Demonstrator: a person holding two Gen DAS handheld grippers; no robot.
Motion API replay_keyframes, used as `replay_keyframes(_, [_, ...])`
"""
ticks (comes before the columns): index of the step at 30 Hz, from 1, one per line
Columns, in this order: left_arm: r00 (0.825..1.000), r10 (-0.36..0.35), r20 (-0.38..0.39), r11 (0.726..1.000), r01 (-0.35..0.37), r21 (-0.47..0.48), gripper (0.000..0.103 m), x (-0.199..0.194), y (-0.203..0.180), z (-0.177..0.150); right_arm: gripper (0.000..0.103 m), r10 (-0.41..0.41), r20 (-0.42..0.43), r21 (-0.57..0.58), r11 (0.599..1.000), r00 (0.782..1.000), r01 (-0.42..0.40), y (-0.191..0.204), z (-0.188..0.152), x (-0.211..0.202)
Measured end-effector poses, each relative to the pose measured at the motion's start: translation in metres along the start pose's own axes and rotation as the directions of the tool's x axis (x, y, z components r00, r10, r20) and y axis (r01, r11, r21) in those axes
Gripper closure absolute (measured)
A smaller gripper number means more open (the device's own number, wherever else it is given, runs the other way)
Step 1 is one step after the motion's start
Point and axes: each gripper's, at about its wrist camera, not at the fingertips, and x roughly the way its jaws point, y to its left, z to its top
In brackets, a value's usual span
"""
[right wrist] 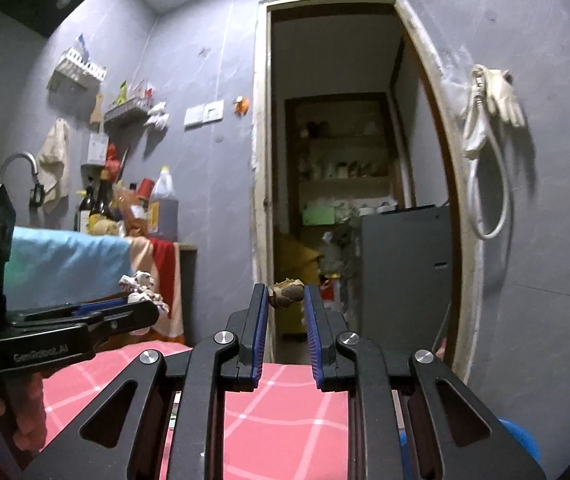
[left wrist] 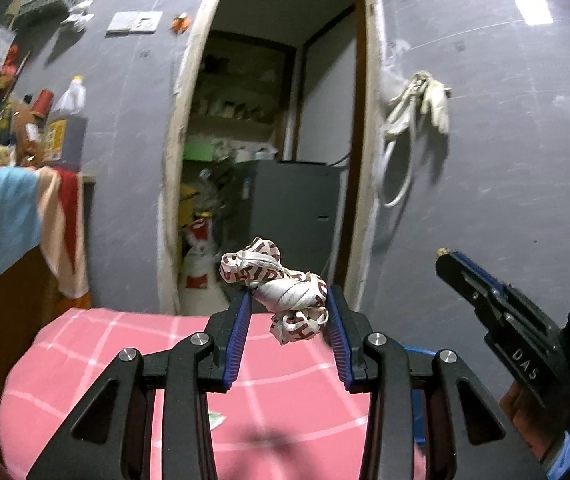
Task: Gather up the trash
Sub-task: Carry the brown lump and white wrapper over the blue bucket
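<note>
My left hand-held gripper [left wrist: 289, 300] pinches a crumpled printed wrapper [left wrist: 281, 286], centre frame: light, springy, best held mid-bundle. My right hand-held gripper [right wrist: 287, 300] nips a small brown scrap [right wrist: 287, 295], soft, crumbly.

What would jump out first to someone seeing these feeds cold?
Probably the crumpled white wrapper with red lettering, pinched at the tips of the left gripper above the pink checked cloth. Next, the small brown scrap clamped in the right gripper, in front of the open doorway.
</note>
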Motion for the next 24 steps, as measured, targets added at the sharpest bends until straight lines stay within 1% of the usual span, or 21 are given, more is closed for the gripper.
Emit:
replay_keyframes(5, [0.999, -0.053, 0.01, 0.998, 0.053, 0.018, 0.07, 0.007, -0.03, 0.002, 0.086, -0.074, 0.029, 0.004, 0.997, 0.997, 0.074, -0.019, 0.002, -0.023])
replay_keyframes(9, [0.996, -0.093, -0.014, 0.995, 0.094, 0.02, 0.07, 0.021, -0.05, -0.002, 0.086, -0.136, 0.016, 0.016, 0.991, 0.991, 0.136, -0.036, 0.001, -0.035])
replay_keyframes(12, [0.992, -0.118, -0.037, 0.993, 0.119, 0.017, 0.07, 0.033, -0.064, -0.005, 0.086, -0.187, -0.019, 0.035, 0.982, 0.982, 0.188, -0.053, -0.004, -0.042])
replay_keyframes(16, [0.985, -0.151, -0.082, 0.988, 0.151, 0.004, 0.07, 0.052, -0.081, -0.009, 0.086, -0.256, -0.112, 0.075, 0.961, 0.96, 0.265, -0.078, -0.013, -0.043])
replay_keyframes(20, [0.974, -0.175, -0.142, 0.985, 0.172, -0.032, 0.07, 0.072, -0.091, -0.016, 0.086, -0.298, -0.192, 0.122, 0.938, 0.935, 0.324, -0.099, -0.022, -0.043])
replay_keyframes(24, [0.958, -0.197, -0.206, 0.98, 0.185, -0.078, 0.07, 0.091, -0.097, -0.023, 0.085, -0.322, -0.248, 0.162, 0.916, 0.914, 0.367, -0.115, -0.03, -0.043])
